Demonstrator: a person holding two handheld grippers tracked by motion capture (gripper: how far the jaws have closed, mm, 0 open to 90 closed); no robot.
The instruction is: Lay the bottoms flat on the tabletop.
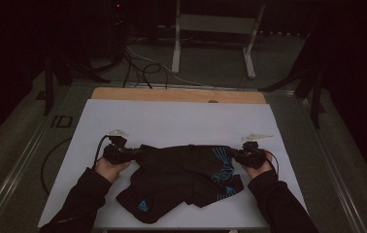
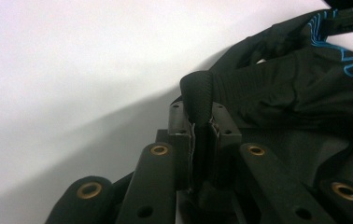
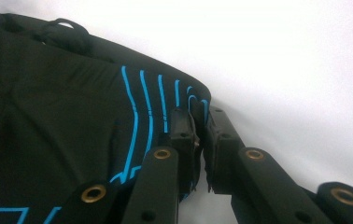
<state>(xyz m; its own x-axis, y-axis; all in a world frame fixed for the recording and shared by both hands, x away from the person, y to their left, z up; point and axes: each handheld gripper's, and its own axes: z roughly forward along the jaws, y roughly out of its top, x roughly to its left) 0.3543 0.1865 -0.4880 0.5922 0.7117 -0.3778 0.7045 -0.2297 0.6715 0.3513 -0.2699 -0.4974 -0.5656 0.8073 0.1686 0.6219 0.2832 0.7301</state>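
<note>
Black shorts point(image 1: 181, 174) with blue stripes and a small blue logo lie spread on the white sheet point(image 1: 172, 121). At the shorts' left corner, my left gripper point(image 1: 134, 154) is shut on the waistband. In the left gripper view a bunched fold of the shorts point(image 2: 286, 93) rises from between the closed jaws of the left gripper point(image 2: 201, 112). My right gripper point(image 1: 234, 154) pinches the right corner beside the blue stripes. In the right gripper view the striped hem of the shorts point(image 3: 62, 126) runs into the right gripper point(image 3: 199, 119), whose jaws stand close together on it.
The white sheet covers a wooden table point(image 1: 176, 94) whose far edge shows. Beyond it, cables point(image 1: 138, 68) trail over the floor near a white metal frame point(image 1: 215, 29). Dark stands flank the table on both sides. The person's dark sleeves enter from the bottom.
</note>
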